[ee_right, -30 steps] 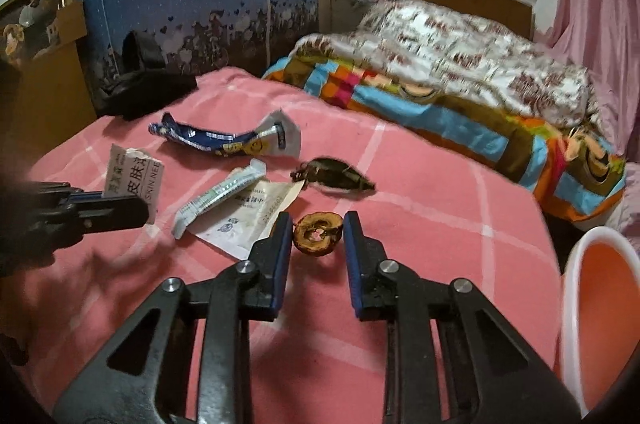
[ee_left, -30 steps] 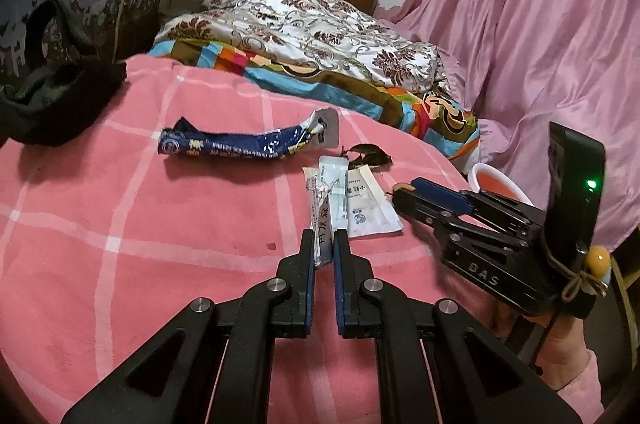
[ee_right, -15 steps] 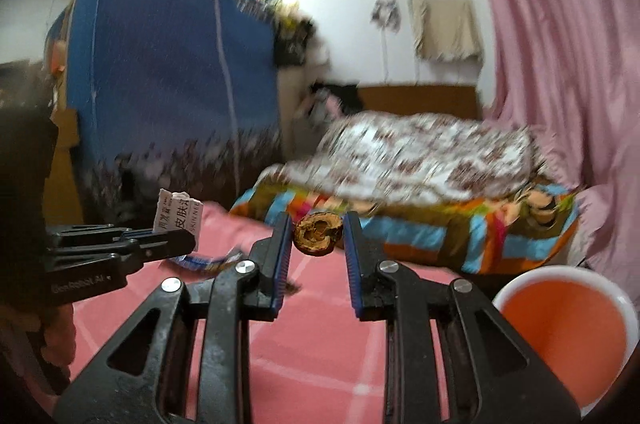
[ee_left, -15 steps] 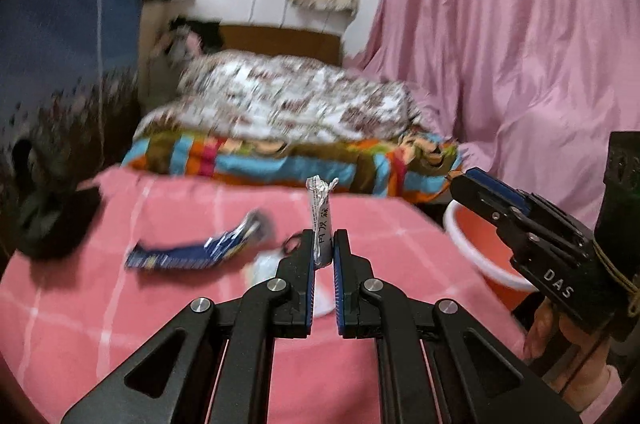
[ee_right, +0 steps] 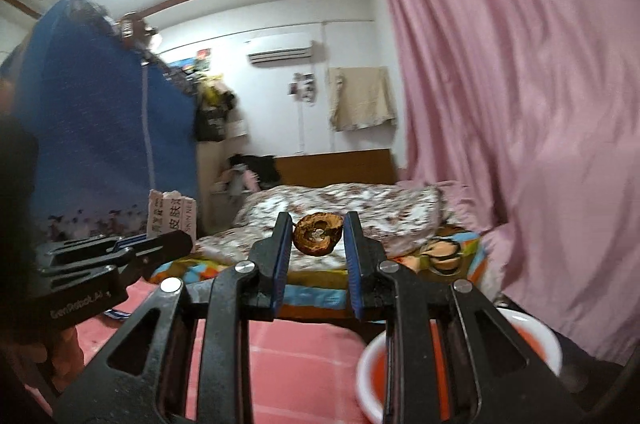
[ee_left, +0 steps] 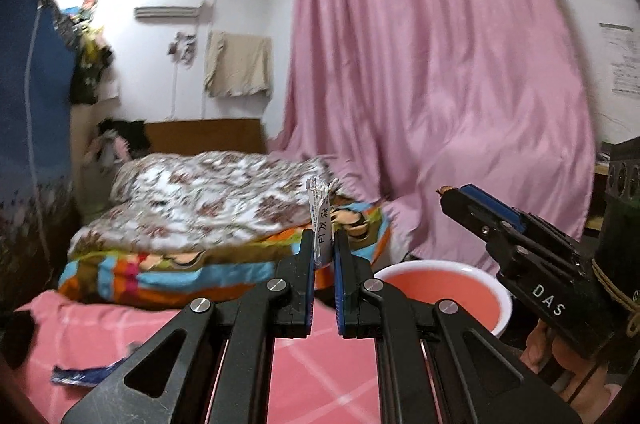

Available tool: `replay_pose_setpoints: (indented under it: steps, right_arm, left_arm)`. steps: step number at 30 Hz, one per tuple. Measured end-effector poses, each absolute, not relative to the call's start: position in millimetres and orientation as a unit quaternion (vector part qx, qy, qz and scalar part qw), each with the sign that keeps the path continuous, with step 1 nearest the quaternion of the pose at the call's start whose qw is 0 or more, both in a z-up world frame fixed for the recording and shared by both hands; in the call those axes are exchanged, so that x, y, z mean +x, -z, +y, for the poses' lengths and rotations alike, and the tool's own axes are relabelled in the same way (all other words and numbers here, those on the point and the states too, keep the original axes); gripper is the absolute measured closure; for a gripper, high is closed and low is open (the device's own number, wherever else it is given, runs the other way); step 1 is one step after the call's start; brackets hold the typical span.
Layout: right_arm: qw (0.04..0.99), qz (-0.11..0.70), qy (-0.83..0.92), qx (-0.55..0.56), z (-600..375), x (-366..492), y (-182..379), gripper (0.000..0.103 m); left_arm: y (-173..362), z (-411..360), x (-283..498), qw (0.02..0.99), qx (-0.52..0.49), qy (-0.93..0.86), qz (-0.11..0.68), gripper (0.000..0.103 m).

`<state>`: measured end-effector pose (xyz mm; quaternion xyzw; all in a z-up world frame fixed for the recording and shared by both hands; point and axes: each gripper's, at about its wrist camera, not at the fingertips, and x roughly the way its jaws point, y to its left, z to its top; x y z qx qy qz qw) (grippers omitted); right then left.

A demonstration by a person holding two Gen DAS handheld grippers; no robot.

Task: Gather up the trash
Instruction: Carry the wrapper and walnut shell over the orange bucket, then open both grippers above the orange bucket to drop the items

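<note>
My left gripper (ee_left: 323, 244) is shut on a white wrapper with printed characters (ee_left: 320, 212), held upright and raised high above the pink blanket (ee_left: 80, 328). The wrapper also shows in the right wrist view (ee_right: 172, 214). My right gripper (ee_right: 316, 236) is shut on a brown dried fruit ring (ee_right: 318, 232), also raised. It shows in the left wrist view (ee_left: 456, 198) to the right. The orange basin with a white rim (ee_left: 440, 290) stands off the blanket's right edge, below both grippers, and also shows in the right wrist view (ee_right: 532, 336).
A blue snack wrapper (ee_left: 84, 376) lies on the pink blanket at lower left. A bed with a flowered quilt (ee_left: 208, 196) and striped cover lies behind. A pink curtain (ee_left: 440, 84) hangs at right, a blue wardrobe (ee_right: 100, 144) at left.
Both grippers have lifted from the blanket with their pieces and tilted upward. The basin now sits closer below them. The trash on the blanket has dropped out of sight, save the blue wrapper.
</note>
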<state>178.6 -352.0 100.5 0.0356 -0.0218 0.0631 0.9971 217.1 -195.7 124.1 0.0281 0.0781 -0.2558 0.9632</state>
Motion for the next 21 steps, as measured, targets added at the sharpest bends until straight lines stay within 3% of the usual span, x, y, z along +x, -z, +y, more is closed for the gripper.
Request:
replay_pose_setpoints:
  steps: [12, 21]
  right_arm:
    - [0.998, 0.005, 0.024, 0.058, -415.8, 171.6, -89.8, 0.070]
    - [0.987, 0.106, 0.055, 0.106, -453.9, 203.7, -60.6, 0.070]
  left_arm:
    - [-103.1, -273.4, 233.6, 0.943, 0.053, 0.324, 0.062, 0.097]
    - [-80.4, -328.2, 259.0, 0.911, 0.042, 0.372, 0.172, 0.097]
